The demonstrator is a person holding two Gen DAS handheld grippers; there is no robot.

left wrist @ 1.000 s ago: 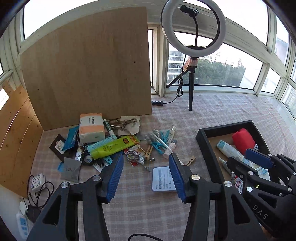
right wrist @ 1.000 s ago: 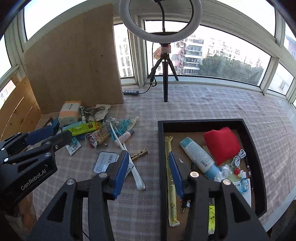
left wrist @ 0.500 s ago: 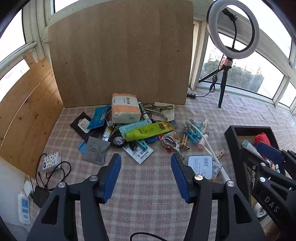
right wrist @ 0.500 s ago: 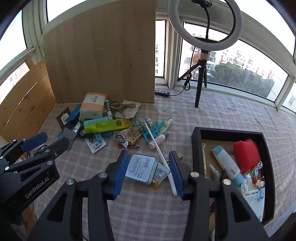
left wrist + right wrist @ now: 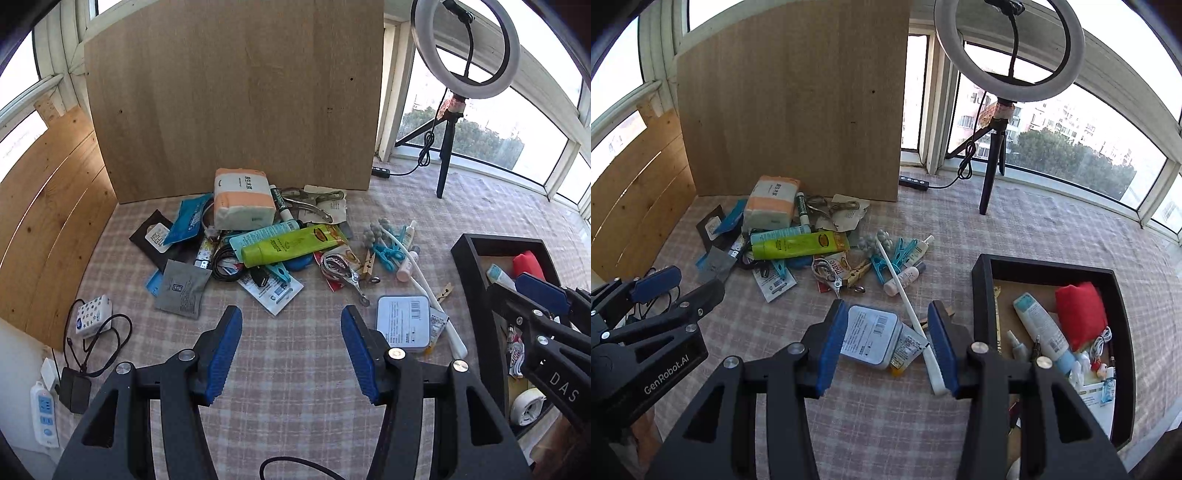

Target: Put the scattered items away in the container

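Now both tools have swung from the black tray (image 5: 982, 280) at the surface's right edge toward the clutter; the right tool (image 5: 886, 338) hangs released over the flat tin (image 5: 871, 334), the left tool (image 5: 291, 350) released over bare cloth, so another pick looks due.

Both grippers were black plastic frames with silver screw heads and ribbed blue pads. The left gripper (image 5: 291, 354) carried white "GenRobot.AI" lettering (read from the other camera); the right gripper (image 5: 884, 345) showed "DAS".
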